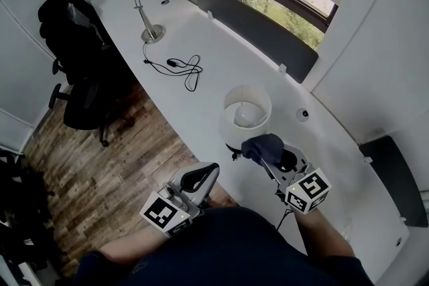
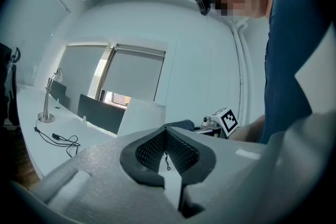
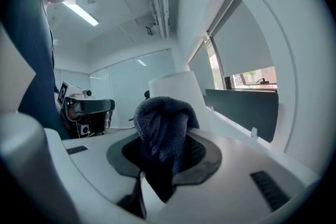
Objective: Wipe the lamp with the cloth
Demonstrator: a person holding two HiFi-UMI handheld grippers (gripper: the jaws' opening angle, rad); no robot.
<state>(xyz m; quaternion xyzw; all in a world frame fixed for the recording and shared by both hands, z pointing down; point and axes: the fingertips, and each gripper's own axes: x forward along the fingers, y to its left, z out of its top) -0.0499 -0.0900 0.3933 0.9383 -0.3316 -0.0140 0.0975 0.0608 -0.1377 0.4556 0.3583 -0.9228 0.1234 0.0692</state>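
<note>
A white table lamp [image 1: 247, 114] with a round shade stands on the white desk [image 1: 201, 57], just beyond my grippers. My right gripper [image 1: 269, 157] is shut on a dark blue cloth [image 1: 263, 145], which bunches above the jaws right by the shade's near side. In the right gripper view the cloth [image 3: 161, 131] fills the jaws of the right gripper [image 3: 160, 168], with the lamp shade [image 3: 176, 87] behind it. My left gripper [image 1: 201, 175] is at the desk's front edge, left of the lamp. The left gripper [image 2: 167, 156] is shut on nothing, with the lamp shade [image 2: 140, 117] ahead of it.
A silver desk lamp [image 1: 146, 9] and a black cable [image 1: 181, 66] lie at the desk's far left. Grey partition panels [image 1: 258, 30] line the back edge under the window. A black office chair [image 1: 80, 60] stands on the wood floor to the left.
</note>
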